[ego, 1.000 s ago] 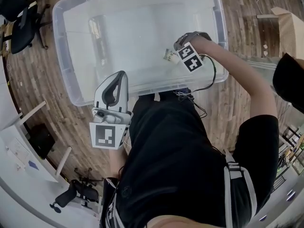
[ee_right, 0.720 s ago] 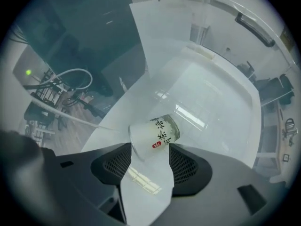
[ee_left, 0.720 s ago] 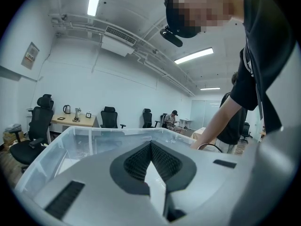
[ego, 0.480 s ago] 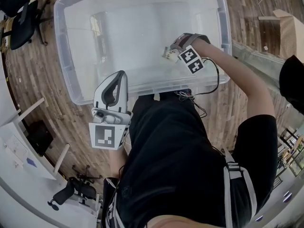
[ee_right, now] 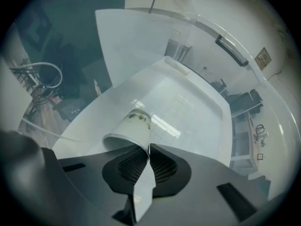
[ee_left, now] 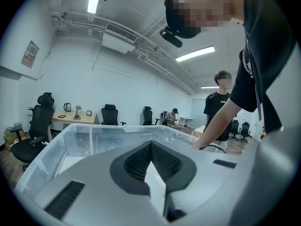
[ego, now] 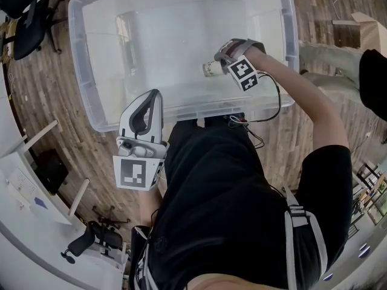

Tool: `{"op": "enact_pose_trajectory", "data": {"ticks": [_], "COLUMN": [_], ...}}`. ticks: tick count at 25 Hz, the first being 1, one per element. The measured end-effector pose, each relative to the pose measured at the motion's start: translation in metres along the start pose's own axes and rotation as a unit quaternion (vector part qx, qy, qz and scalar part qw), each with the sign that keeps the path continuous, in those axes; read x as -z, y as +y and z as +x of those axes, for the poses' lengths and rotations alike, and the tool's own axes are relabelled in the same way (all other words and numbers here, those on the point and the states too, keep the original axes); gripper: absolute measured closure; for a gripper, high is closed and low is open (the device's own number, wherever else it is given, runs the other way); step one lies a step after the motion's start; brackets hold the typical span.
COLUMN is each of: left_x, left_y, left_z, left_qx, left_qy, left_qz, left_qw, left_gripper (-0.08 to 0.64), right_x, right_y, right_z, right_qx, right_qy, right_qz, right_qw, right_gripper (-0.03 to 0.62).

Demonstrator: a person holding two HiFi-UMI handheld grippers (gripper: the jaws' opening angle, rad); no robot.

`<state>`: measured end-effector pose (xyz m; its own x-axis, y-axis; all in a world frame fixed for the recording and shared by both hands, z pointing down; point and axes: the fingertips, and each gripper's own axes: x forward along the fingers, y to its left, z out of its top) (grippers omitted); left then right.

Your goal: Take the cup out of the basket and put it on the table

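- As the right tongs [ee_right: 148, 147] close on a white paper cup with a dark printed motif [ee_right: 129, 126], the task appears to be at its grasping step. The cup's thin wall sits between the ribbed pads, pinched at the lip.
- The cup [ego: 210, 69] is tilted, with its mouth toward the right tongs [ego: 217, 66] and its base pointing away. It is inside the large clear plastic basket [ego: 77, 47], near the right wall and closer to the front-right corner than to the back. No view shows whether its base touches the basket floor.
- The left tongs [ego: 155, 93] are pressed together with nothing between them. They hang just outside the basket's near edge and take no part.
- The basket stands on a wooden plank floor [ego: 48, 119].
- The next move likely calls for a steady lift straight up until the cup clears the high rim. A pinch on so thin a lip could let the cup swing or crumple, so gentle handling seems wise.
- After that the cup would be carried to the table, turned upright and released.
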<state>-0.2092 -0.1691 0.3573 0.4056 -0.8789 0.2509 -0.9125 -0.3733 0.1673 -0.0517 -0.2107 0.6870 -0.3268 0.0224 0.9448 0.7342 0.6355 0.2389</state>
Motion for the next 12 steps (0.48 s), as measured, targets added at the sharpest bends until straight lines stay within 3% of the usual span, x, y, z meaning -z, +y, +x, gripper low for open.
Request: {"op": "enact_pose_trajectory", "data": {"ticks": [5,12], "left_x": [0.002,0.003], "left_y": [-0.002,-0.005], "left_z": [0.001,0.001], "left_qx": [0.004,0.009], "left_qy": [0.005,0.006], "left_qz": [0.001,0.001], "left_qw": [1.0000,0.9999], "left_gripper": [0.543,0.543], "right_x": [-0.009,-0.009], "right_y": [-0.011,-0.032], "right_z": [-0.004,-0.017], "right_qx": [0.010,0.018], "right_qy": [-0.013,-0.026], "right_qz": [0.019,0.093], "right_qw": [1.000,0.995], "right_gripper": [0.561,0.565]}}
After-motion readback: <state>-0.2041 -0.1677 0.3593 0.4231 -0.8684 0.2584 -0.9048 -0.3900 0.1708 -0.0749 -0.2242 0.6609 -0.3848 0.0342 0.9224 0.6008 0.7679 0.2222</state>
